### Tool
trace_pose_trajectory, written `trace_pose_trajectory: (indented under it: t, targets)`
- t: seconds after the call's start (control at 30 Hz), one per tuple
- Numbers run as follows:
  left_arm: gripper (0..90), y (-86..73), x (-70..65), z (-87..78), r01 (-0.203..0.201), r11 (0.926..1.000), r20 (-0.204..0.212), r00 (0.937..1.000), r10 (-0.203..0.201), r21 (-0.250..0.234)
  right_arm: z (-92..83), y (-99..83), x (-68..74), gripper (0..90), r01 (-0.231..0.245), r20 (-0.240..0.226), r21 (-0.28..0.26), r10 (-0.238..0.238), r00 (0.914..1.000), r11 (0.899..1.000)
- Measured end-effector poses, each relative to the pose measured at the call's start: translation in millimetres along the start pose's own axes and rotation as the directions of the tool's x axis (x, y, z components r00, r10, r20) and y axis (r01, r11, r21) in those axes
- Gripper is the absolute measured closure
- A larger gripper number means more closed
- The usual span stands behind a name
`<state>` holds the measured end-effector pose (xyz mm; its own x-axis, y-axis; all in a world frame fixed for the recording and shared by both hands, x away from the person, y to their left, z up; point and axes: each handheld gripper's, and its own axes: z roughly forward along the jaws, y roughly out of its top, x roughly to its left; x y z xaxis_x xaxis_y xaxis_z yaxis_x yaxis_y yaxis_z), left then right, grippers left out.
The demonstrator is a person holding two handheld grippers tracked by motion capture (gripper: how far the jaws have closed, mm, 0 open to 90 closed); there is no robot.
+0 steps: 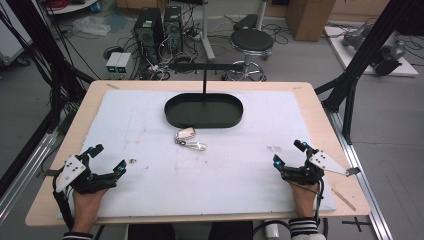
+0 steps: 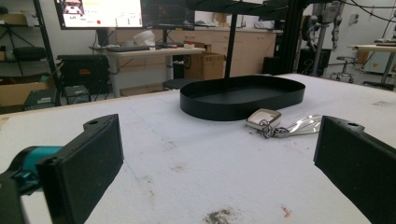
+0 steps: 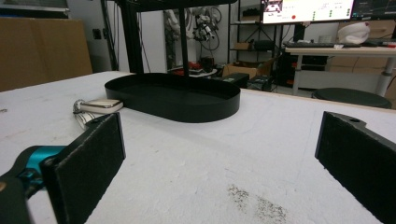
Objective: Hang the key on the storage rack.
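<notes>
Left claw [image 1: 106, 159]: rests at the near left corner of the worktop [image 1: 150, 165], held by a hand [image 1: 87, 202] coming in from the bottom edge; jaws spread wide with nothing between them, pads pointing toward the middle of the surface.
Left claw's own view: both black pads [image 2: 88, 161] stand far apart, bare white surface between them.
Keyring [image 1: 189, 138]: a pale rounded fob with a silvery piece hooked to it, lying flat on the white surface just in front of the tray, roughly midway between the two claws and well apart from both.
Keyring from the left claw [image 2: 280, 124]: fob and shiny piece sit near the right pad's line of sight, touching neither pad.
Tray [image 1: 172, 112]: black oval with a low wall, behind the keyring near the far edge of the worktop, nothing inside.
Right claw [image 1: 288, 152]: near right corner, gripped by the other hand [image 1: 302, 197]; jaws spread wide, nothing pinched.
Right claw's own view: the fob [image 3: 100, 105] lies far off at left beside the tray [image 3: 205, 109].
</notes>
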<state>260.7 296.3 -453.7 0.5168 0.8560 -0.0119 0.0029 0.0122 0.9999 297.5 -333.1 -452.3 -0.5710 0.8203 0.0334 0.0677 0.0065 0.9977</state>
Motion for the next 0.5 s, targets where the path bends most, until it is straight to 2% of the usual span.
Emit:
trace_pose_trajectory:
  t: [0.5]
  targets:
    - [1.9, 0.2, 0.7, 0.2, 0.004, 1.0, 0.0, 1.0, -0.004, 0.002, -0.6, -0.1, 1.1, 0.5, 0.002, 0.004, -0.001, -0.002, 1.0, 1.0]
